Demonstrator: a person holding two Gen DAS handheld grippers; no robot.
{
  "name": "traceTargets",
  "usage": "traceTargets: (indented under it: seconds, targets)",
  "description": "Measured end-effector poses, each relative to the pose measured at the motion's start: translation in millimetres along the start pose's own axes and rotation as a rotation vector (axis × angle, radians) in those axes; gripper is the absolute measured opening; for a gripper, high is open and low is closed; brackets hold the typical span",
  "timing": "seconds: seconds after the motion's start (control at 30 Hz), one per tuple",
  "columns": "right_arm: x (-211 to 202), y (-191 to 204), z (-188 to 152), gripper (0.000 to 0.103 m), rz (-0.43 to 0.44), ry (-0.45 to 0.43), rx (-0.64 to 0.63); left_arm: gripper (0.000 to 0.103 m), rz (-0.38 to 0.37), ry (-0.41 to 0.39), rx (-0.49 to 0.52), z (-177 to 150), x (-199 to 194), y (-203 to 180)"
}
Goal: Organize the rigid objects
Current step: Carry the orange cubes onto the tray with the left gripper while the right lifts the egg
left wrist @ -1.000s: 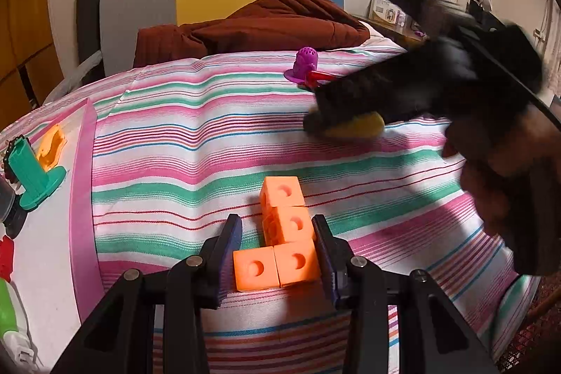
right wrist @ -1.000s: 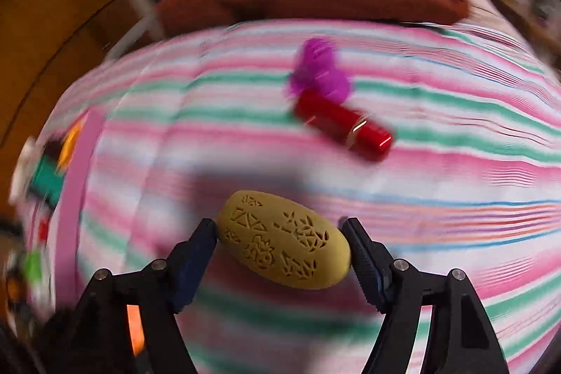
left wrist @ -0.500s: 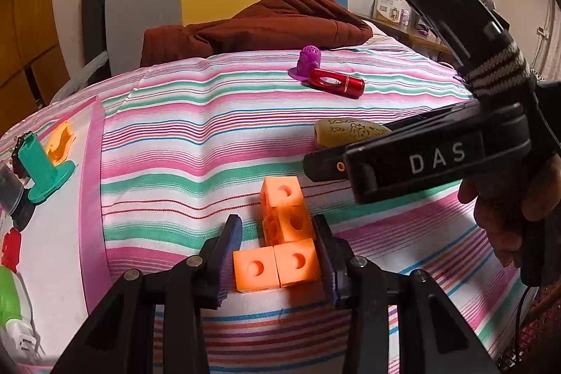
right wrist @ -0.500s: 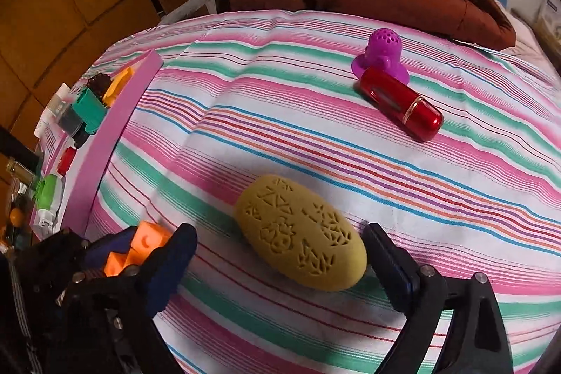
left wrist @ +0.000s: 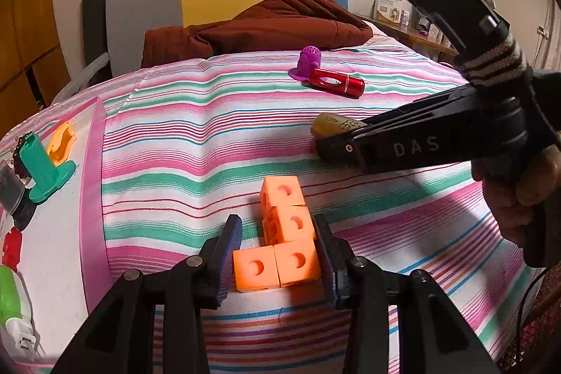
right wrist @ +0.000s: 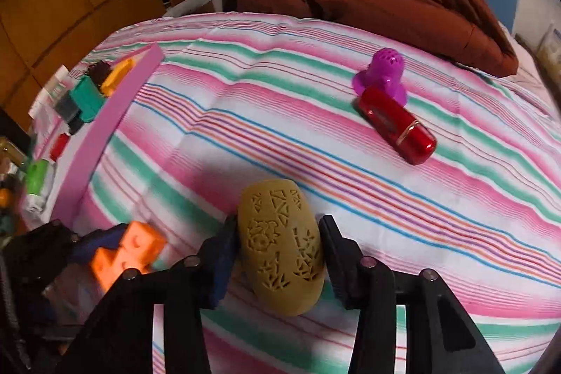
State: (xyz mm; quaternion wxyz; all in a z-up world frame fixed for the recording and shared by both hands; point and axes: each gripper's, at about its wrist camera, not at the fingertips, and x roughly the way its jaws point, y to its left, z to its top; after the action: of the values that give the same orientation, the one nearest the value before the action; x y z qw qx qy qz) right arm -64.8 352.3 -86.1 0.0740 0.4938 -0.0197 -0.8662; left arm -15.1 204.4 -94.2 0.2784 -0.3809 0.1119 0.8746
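On the striped bed, my left claw [left wrist: 277, 255] grips the orange block cluster [left wrist: 282, 240]; my right claw [right wrist: 278, 251], closing around the engraved ochre oval [right wrist: 280, 244], should seat squarely before lifting.

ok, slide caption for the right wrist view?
Right gripper closing on the yellow ovoid; orange blocks in the left gripper alongside.

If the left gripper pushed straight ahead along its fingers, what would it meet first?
The orange block piece already between the left gripper's fingers; beyond it, probably just the striped bedsheet, though depth is hard to judge.
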Motion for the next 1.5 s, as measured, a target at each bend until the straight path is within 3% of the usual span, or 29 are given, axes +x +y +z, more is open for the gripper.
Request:
traceTargets:
  seconds: [0.33, 0.5, 0.63, 0.9, 1.5]
  targets:
    - [4.7, 0.8, -2.0, 0.048, 0.018, -0.006, 0.023, 0.041, 0.017, -0.002, 0.013, -0.4, -0.7, -2.2]
    - [5.5, -1.1, -3.2, 0.048, 0.031, -0.018, 0.017, 0.041, 0.015, 0.037, -0.023, 2.7, -5.6, 1.8]
    - [6.9, 6.2, -4.1, 0.048, -0.007, -0.024, -0.025, 0.041, 0.02, 0.019, -0.038, 7.2, -21.9, 4.5]
    - [6.3, 3.7, -6.1, 0.048, 0.002, -0.034, -0.012, 0.041, 0.042, -0.019, -0.064, 20.4, -57.9, 15.6]
    - [5.2, 13.9, -11.2, 0.047, -0.054, -0.072, -0.066, 0.041, 0.168, -0.03, -0.196, 7.2, -107.5, 88.1]
